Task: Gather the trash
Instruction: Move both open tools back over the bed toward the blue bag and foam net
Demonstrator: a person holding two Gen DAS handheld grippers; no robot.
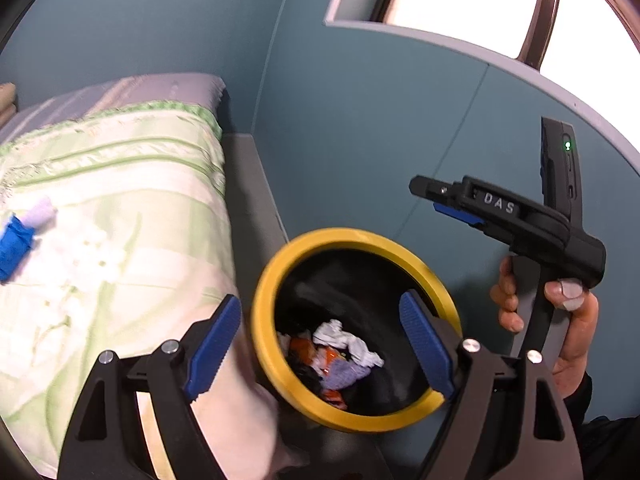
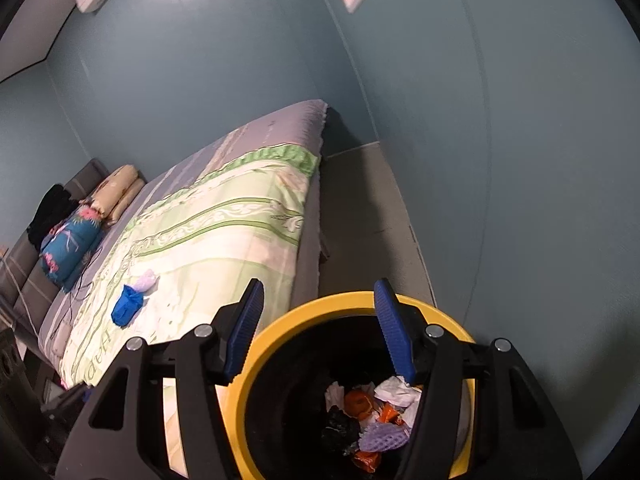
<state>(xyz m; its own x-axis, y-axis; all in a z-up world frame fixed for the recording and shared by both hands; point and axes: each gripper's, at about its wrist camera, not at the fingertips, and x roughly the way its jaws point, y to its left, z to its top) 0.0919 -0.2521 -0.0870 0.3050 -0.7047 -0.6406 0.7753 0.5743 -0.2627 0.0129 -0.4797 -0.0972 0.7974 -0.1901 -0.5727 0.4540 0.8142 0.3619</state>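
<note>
My left tongs (image 1: 320, 344) hang over the round black bin with the yellow plastic rim (image 1: 272, 292), their blue ribbed pads spread wide with nothing between them. In the left view my right tongs (image 1: 430, 196) show at two o'clock, gripped in my right hand (image 1: 560, 320); from their own camera the right tongs (image 2: 320, 328) stand parted and empty, one pad over the rim at twelve o'clock of the bin (image 2: 460, 328).

The collected trash lies at the bottom of the bin: crumpled white paper (image 2: 394, 392), orange wrappers (image 2: 360, 404), a lilac foam net (image 2: 380, 438) and something dark (image 2: 340, 428).

At nine o'clock from the bin, on the bed with the green-and-cream patterned cover (image 2: 224, 220), a crumpled blue wad (image 2: 127, 306) lies touching a small pale lilac scrap (image 2: 146, 280). Pillows (image 2: 76, 240) sit at the bed's far end.
</note>
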